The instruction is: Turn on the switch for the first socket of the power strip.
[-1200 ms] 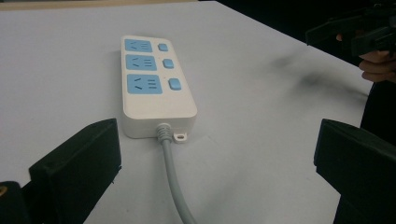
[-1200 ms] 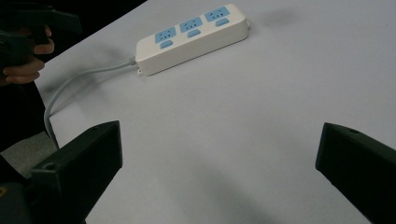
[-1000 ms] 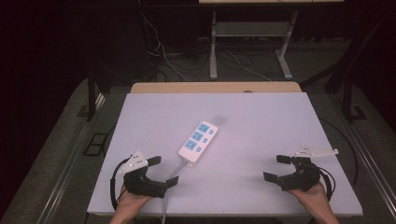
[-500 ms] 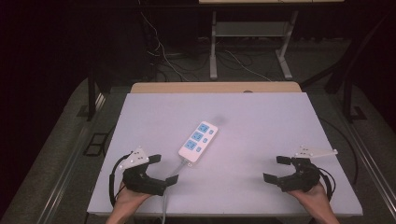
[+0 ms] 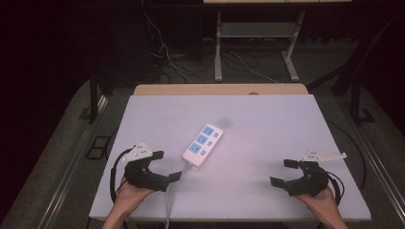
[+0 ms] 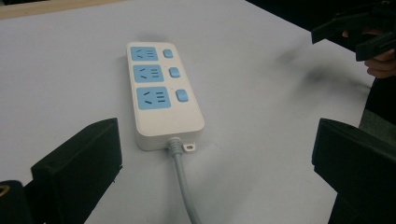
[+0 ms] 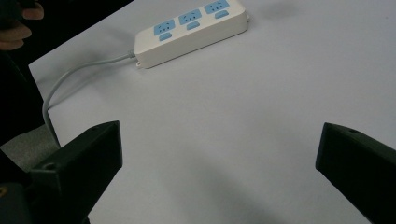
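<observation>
The power strip (image 5: 202,144) lies flat near the middle of the white counter (image 5: 267,124), its long axis running diagonally, cable end toward the person. It is a rounded white plastic bar with three blue socket faces in a row, a small blue switch (image 6: 181,95) beside each, and a little mounting tab next to where the cord leaves the body. The shell looks hard and smooth — likely stiff, fairly light, and a bit slippery on its glossy top. The long side walls are flat and parallel, so I judge them the safest place to pinch, across the narrow width and clear of the switches. The grey cord (image 6: 183,186) is round and flexible; it trails from the strip's near end off the counter's front edge, and would probably drag or swing the body if the strip were lifted by one end.

The left gripper (image 5: 165,166) sits just beside the strip's cable end, jaws spread wide and holding nothing, with the strip lying straight ahead between them in the left gripper view. The right gripper (image 5: 285,172) rests well apart from the strip, toward the counter's front right corner — its jaws also stand wide apart and empty. The counter surface is matte and plain.
</observation>
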